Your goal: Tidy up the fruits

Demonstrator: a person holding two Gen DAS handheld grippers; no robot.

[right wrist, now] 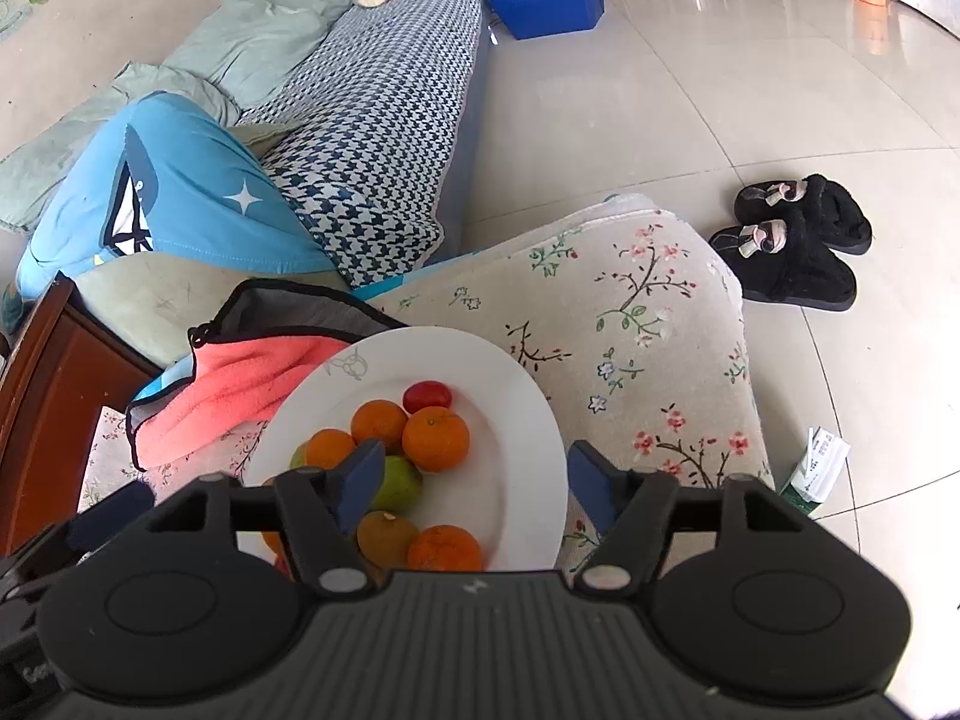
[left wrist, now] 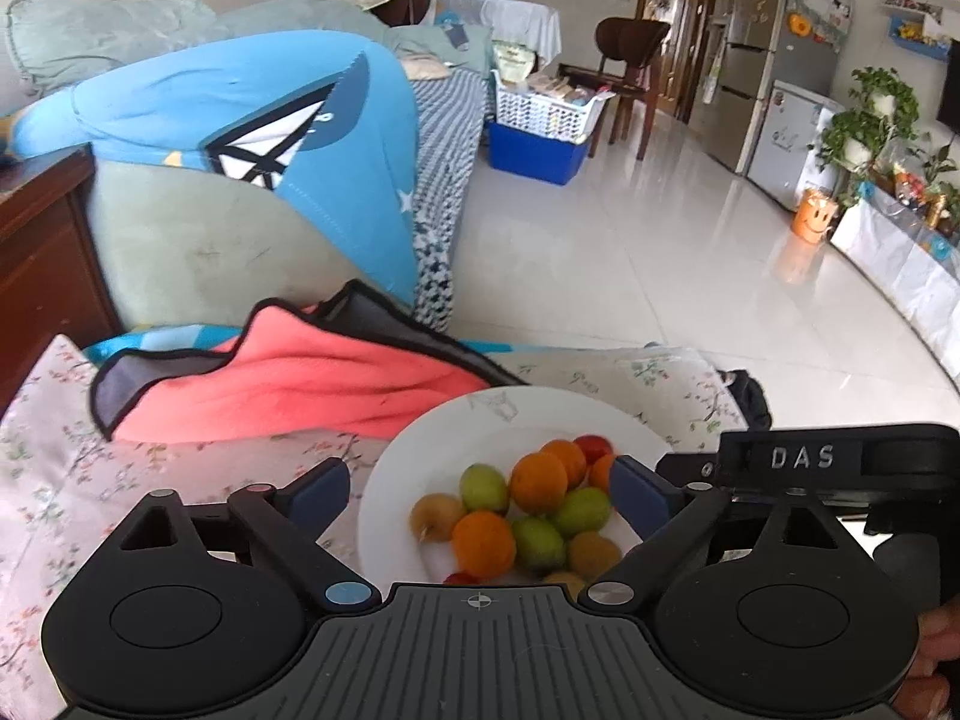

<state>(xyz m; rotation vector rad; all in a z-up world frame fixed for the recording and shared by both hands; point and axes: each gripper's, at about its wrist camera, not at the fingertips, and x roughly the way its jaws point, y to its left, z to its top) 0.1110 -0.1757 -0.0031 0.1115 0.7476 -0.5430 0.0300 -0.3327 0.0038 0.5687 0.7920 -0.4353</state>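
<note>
The left gripper point(left wrist: 480, 498) hangs over the near part of the white plate point(left wrist: 420, 450) with its jaws spread wide, the blue pads clear of the fruit below and nothing pinched between them. The right gripper point(right wrist: 474, 480) stands just beside it on the right, jaws likewise apart and empty over the plate's near right edge. The fruits point(left wrist: 516, 516) lie heaped together in the middle of the plate: oranges point(right wrist: 435, 438), green ones point(left wrist: 483, 487), brownish ones and a small red one point(right wrist: 426, 396) at the far side. The plate rests on a floral cloth point(right wrist: 630, 312); a coral-pink towel point(left wrist: 288, 384) lies just left of it. Farther off stand a houndstooth-covered sofa point(right wrist: 372, 120) and, on the tiled floor to the right, black slippers point(right wrist: 798, 240).
</note>
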